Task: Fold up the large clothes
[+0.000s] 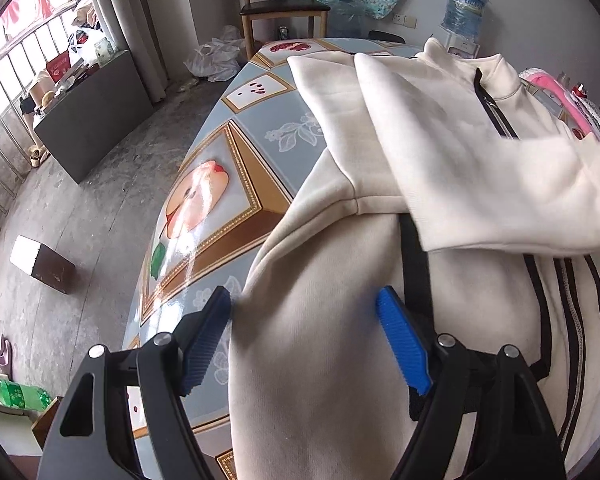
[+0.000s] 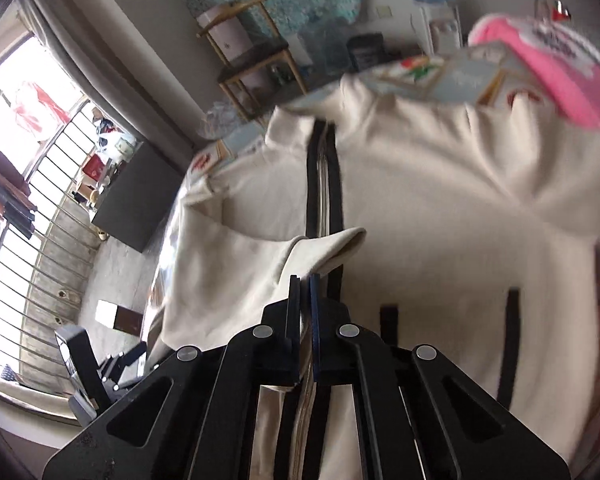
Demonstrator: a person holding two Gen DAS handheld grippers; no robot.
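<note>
A cream zip-up jacket (image 1: 320,360) with black zipper trim lies spread on a table covered by a fruit-patterned cloth (image 1: 220,200). My left gripper (image 1: 305,296) is open over the jacket's near left edge, one blue pad off the cloth edge and one on the fabric. A cream sleeve (image 1: 520,200) hangs blurred across the jacket's right side. In the right wrist view the jacket (image 2: 440,220) fills the middle. My right gripper (image 2: 304,278) is shut, with cream fabric pinched between its pads and the sleeve cuff (image 2: 328,248) sticking out just past the tips.
A pink garment (image 1: 560,92) lies at the table's far right. A wooden chair (image 1: 280,8) and a water bottle (image 1: 466,10) stand behind the table. A dark cabinet (image 1: 96,120) and a small box (image 1: 44,264) are on the floor at left.
</note>
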